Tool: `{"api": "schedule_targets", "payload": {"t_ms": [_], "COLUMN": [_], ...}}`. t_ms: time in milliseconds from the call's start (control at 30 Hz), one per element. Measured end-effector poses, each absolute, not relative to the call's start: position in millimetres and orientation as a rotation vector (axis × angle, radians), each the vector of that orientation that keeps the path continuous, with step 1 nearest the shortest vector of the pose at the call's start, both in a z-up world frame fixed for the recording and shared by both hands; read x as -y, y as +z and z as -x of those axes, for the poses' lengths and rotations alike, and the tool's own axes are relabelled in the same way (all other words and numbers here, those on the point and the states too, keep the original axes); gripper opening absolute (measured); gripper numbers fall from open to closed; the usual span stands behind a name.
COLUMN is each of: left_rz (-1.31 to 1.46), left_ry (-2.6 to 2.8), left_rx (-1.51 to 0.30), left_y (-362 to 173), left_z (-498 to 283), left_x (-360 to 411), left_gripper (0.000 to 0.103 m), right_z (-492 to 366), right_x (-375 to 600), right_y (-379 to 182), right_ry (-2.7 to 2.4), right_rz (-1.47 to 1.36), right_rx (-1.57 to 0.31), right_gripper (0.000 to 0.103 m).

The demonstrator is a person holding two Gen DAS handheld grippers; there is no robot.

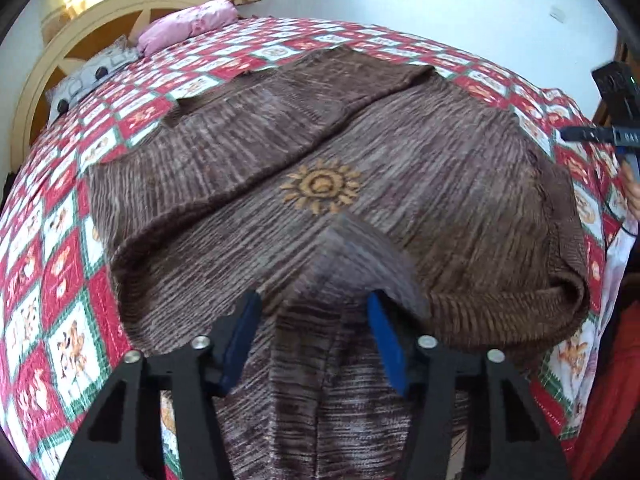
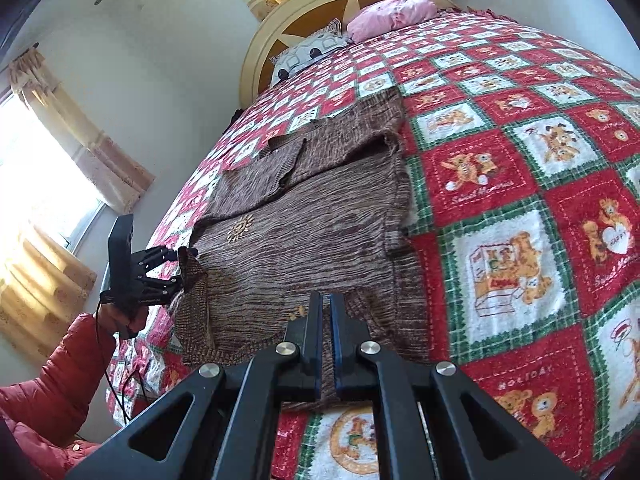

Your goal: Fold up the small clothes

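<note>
Bedspread (image 2: pixel 500 208), right wrist view: red squares carry white lettering. "HOLIDAY" on one near the lower right; "HAPPY" inside a white heart held by bears. Other script lines too blurred.

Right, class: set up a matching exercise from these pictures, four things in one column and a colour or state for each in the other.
Things:
1. sweater
2. pillow
3. right gripper
4. sun motif

Descriptions:
A. pink, by the headboard
B. golden-yellow
C. brown knit, spread on the bedspread
D. nearly shut on fabric

Pairs: 1-C, 2-A, 3-D, 4-B
</note>
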State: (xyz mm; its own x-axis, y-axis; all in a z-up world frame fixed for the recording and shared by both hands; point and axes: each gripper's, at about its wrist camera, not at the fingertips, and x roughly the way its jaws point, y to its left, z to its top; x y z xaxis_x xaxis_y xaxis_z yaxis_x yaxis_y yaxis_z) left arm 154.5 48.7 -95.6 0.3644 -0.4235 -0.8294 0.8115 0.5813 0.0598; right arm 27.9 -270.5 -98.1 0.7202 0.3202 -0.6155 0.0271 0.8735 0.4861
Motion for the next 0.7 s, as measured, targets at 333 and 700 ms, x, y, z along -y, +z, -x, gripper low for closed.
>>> {"api": "schedule_targets", "payload": {"t_ms": [333, 700], "left_rz": [-0.605, -0.488], "left_ry": [-0.831, -0.9], "left_rx": [-0.837, -0.895], "left_y": [-94.1, -97.3], "left_z": [-159.3, -165.1], "left_x": [-45.3, -56.2], "left_gripper": [0.076, 0.076], "right_z": [-58.1, -60.8], "right_x": [244.5, 238.4], "right_y": [-111.8, -121.3], "right_ry": [0.174, 0.211], "right_rz": [-0.177, -0.168], "right_rx": [-0.885, -0.924], "right_gripper": [0.004, 0.004]}}
